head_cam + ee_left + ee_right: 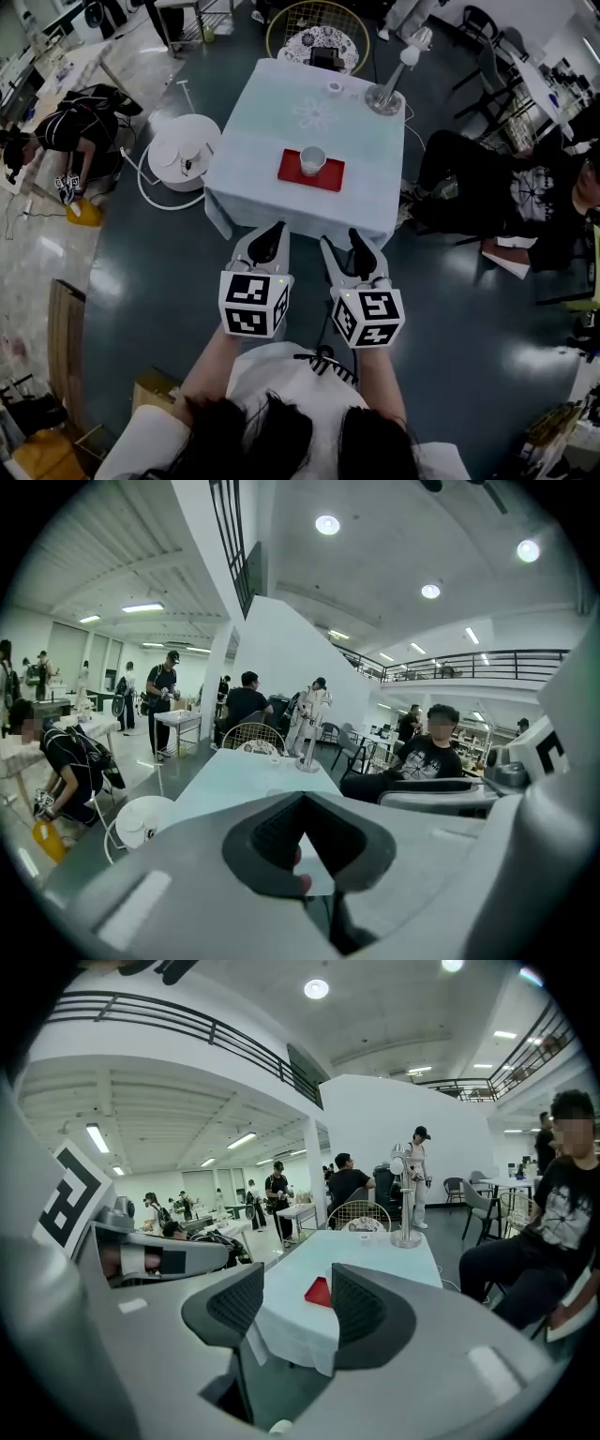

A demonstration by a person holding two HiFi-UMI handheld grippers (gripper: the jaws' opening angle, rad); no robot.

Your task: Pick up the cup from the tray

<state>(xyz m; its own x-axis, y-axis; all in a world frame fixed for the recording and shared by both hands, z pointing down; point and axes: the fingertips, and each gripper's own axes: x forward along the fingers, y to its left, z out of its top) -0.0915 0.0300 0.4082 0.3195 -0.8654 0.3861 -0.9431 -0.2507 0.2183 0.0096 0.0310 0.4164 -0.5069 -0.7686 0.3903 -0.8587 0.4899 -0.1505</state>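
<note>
A white-clothed counter (272,112) stands on a dark, shiny floor. A red tray (291,172) lies near its near edge, about midway across. The white cup (312,159) stands upright on the tray, right of the tray's middle and toward its far side. Nothing touches it.

Both tools are held side by side on the near side of the counter, pointing toward it, with their tips just short of the hanging cloth and well apart from the cup. The left tool (272,232) has its jaws pressed together at the tips and pinches nothing. In the left gripper view, only a narrow wedge of white cloth and a speck of red show through the gap behind the meeting tips (302,799). The right tool (359,239) has its jaws spread, with nothing between them. In the right gripper view, a corner of the tray (319,1291) and the counter's cloth (375,1251) show through the gap (297,1283). The cup cannot be made out there.

At the far right corner of the counter stands a metal stand (386,94) on a round base. A small white ring-shaped thing (335,87) lies just left of it. A round white side table (183,150) stands to the left of the counter, and a round wire chair (317,33) stands at its far side. A person in a black shirt (525,187) sits to the right. Another person (66,131) crouches on the floor at the far left.
</note>
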